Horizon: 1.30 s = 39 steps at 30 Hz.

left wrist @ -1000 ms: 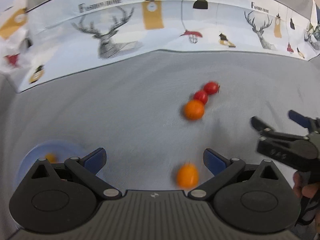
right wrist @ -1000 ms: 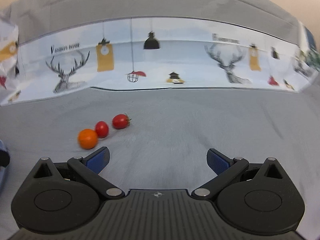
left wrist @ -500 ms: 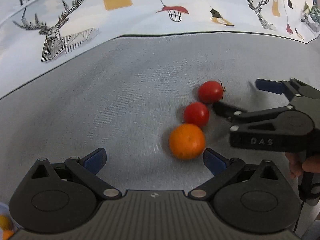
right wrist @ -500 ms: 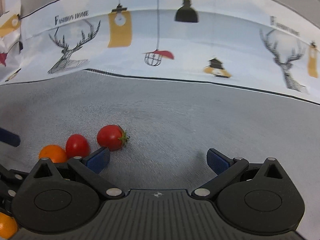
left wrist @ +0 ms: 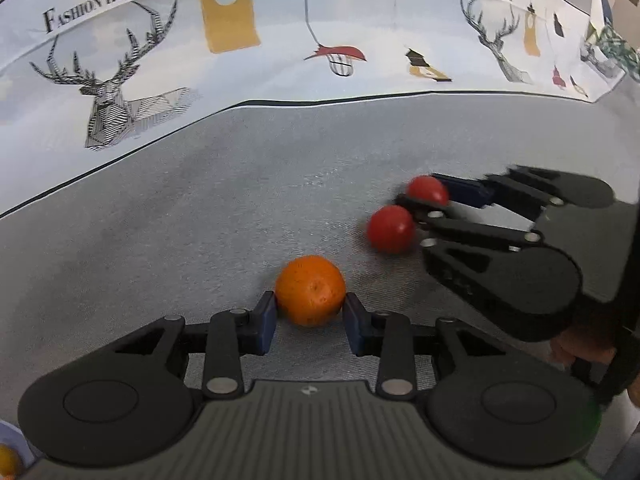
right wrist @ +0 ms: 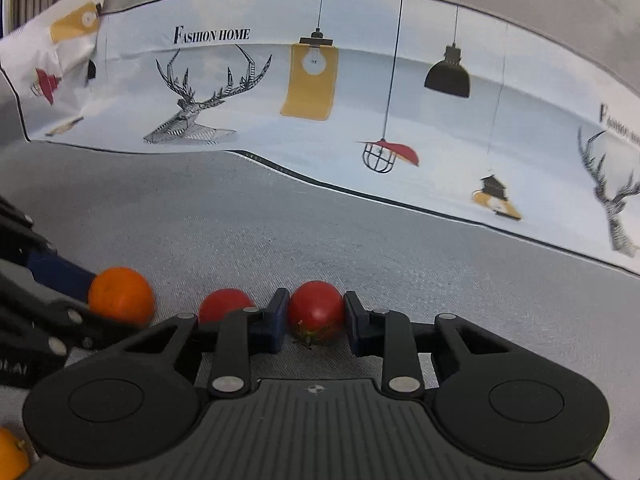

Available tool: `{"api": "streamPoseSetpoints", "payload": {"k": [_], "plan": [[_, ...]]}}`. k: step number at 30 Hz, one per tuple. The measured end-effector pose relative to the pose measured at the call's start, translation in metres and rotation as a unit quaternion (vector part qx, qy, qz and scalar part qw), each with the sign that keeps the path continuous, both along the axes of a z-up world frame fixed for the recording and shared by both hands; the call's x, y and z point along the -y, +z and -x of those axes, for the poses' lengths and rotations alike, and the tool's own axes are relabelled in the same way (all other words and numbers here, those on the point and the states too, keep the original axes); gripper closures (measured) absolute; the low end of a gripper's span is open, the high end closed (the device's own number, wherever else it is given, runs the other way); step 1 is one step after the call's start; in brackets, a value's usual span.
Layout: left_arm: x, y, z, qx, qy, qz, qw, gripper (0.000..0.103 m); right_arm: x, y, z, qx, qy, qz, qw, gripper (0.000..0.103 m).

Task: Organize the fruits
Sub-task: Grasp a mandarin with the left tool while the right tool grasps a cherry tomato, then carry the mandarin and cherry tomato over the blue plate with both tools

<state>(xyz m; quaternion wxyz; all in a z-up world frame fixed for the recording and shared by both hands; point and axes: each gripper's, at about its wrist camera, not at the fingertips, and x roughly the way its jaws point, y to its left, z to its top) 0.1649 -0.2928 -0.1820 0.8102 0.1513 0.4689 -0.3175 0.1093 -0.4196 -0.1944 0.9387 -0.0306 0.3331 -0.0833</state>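
My left gripper [left wrist: 309,312] is shut on an orange [left wrist: 310,290] that rests on the grey cloth; the orange also shows in the right wrist view [right wrist: 120,295]. My right gripper [right wrist: 316,316] is shut on a red tomato [right wrist: 316,309], which shows in the left wrist view [left wrist: 427,189] between its fingers. A second red tomato [left wrist: 390,229] lies between the two held fruits, also seen in the right wrist view [right wrist: 224,306] just left of my right gripper.
A printed white backdrop [left wrist: 280,40] with deer and lamps stands along the far edge of the grey cloth [left wrist: 180,208]. Another orange [right wrist: 10,458] shows at the bottom left corner. A small yellow fruit [left wrist: 8,460] sits at the lower left.
Both grippers have moved forward and closed: the left on the orange, the right on the farther tomato. Half a second ago both were open.
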Motion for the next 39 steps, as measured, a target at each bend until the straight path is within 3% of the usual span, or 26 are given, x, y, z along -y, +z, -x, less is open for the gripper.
{"api": "streamPoseSetpoints", "payload": {"k": [10,19,26,35,39], "plan": [[-0.018,0.029,0.021,0.032,0.008,0.018,0.9993,0.064,0.006,0.019,0.043,0.014,-0.086,-0.041,0.995,0.073],[-0.08,0.089,0.07,0.05,0.027,0.054,0.9969,0.063,-0.049,0.066,0.103,0.025,-0.112,-0.072,0.991,0.073],[-0.156,0.135,0.115,0.065,0.059,0.064,0.9941,0.063,-0.113,0.098,0.163,0.032,-0.09,-0.115,0.989,0.072],[-0.244,0.165,0.162,0.074,0.102,0.065,0.9899,0.063,-0.197,0.133,0.195,0.037,-0.021,-0.108,0.993,0.072],[-0.277,0.173,0.186,0.082,0.115,0.073,0.9874,0.063,-0.232,0.146,0.207,0.035,0.011,-0.127,0.991,0.072]]}}
